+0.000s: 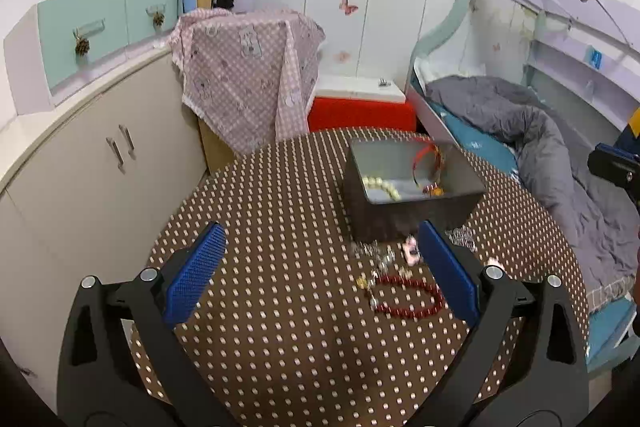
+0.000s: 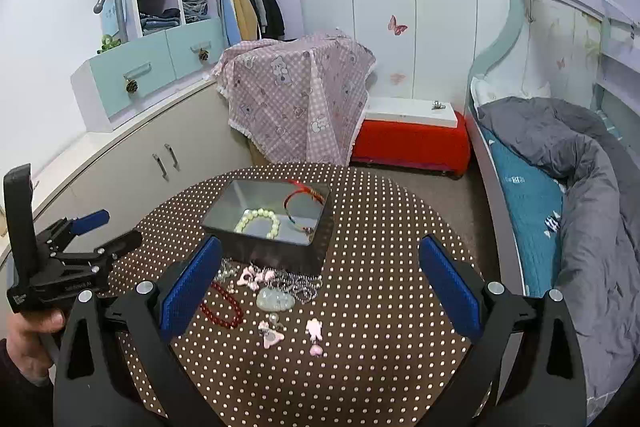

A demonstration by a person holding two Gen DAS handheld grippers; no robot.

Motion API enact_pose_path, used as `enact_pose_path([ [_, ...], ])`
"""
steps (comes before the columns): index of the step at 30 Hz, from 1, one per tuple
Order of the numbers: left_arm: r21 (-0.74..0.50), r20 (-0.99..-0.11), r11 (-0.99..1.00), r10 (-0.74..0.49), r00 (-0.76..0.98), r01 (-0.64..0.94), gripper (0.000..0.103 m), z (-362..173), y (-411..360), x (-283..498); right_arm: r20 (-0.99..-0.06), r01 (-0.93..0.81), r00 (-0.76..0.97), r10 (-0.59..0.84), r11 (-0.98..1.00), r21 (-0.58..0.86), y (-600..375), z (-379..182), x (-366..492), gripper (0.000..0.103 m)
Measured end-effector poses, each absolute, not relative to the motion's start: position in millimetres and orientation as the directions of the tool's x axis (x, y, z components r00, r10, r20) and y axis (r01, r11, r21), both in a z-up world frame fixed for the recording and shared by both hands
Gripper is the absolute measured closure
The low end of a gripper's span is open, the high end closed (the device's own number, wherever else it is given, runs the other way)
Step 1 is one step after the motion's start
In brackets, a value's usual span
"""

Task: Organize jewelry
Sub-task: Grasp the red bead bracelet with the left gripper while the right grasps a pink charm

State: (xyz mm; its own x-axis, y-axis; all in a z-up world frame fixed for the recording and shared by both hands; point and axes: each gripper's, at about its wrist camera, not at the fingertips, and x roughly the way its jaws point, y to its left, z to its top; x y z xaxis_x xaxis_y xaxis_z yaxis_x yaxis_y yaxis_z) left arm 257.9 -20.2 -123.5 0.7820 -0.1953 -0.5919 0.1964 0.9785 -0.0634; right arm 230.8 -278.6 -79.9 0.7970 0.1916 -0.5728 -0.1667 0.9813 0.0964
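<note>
You're mid-sort here: the dark box [image 2: 267, 223] sits toward the far side of the round polka-dot table [image 2: 380, 347], and already has a pearl bracelet [image 2: 259, 223] and a red bangle [image 2: 303, 205] lying in it, the bangle propped against the box's right-hand wall. Everything else is loose on the cloth just in front of the box, so the job is part done. Your right gripper [image 2: 320, 287] hangs above that loose pile with its blue pads spread wide and nothing between them; your left gripper [image 1: 320, 271] is likewise released and empty, with its right pad just beside the dark red bead bracelet [image 1: 412, 297]. From the right wrist view, that same red bracelet lies at about 8 o'clock of the pile, a pale heart-shaped pendant [image 2: 276, 299] sits at the centre, a tangle of silver chain [image 2: 298, 283] runs toward 1 o'clock, and small pink pieces [image 2: 314, 331] are scattered at 5 and 6 o'clock. The silver tangle is blurred, so I can't say how many pieces it is. Next, I'd judge, you pick one item: drop over it, close only when both pads straddle it, then carry it to the box at 12 o'clock.
</note>
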Motion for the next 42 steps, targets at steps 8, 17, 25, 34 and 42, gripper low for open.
enact_pose_path([
  [8,-0.044,-0.668,0.971,-0.204,0.716,0.236,0.008,-154.3,-42.2,256.9,-0.620,-0.159,0.762,0.189,0.982,0.103,-281.7,-106.4,224.7,0.008],
  [17,-0.016,-0.750,0.967,-0.180,0.636,0.254,0.017,-192.1,-58.1,274.1,-0.675,-0.141,0.718,0.169,0.985,0.096,-282.8,-136.9,225.2,0.008],
  [25,-0.002,-0.789,0.962,-0.169,0.591,0.272,0.035,-211.2,-67.6,284.8,-0.732,-0.130,0.668,0.134,0.990,0.062,-287.1,-166.3,235.3,0.008],
  [34,-0.033,-0.780,0.929,-0.254,0.572,0.368,0.095,-207.9,-77.1,281.7,-0.778,-0.177,0.608,0.158,0.982,0.061,-276.3,-195.0,246.3,0.031],
  [42,-0.083,-0.755,0.923,-0.304,0.580,0.376,0.095,-200.9,-66.7,269.4,-0.802,-0.268,0.574,0.166,0.963,0.007,-250.9,-206.7,254.0,0.092],
])
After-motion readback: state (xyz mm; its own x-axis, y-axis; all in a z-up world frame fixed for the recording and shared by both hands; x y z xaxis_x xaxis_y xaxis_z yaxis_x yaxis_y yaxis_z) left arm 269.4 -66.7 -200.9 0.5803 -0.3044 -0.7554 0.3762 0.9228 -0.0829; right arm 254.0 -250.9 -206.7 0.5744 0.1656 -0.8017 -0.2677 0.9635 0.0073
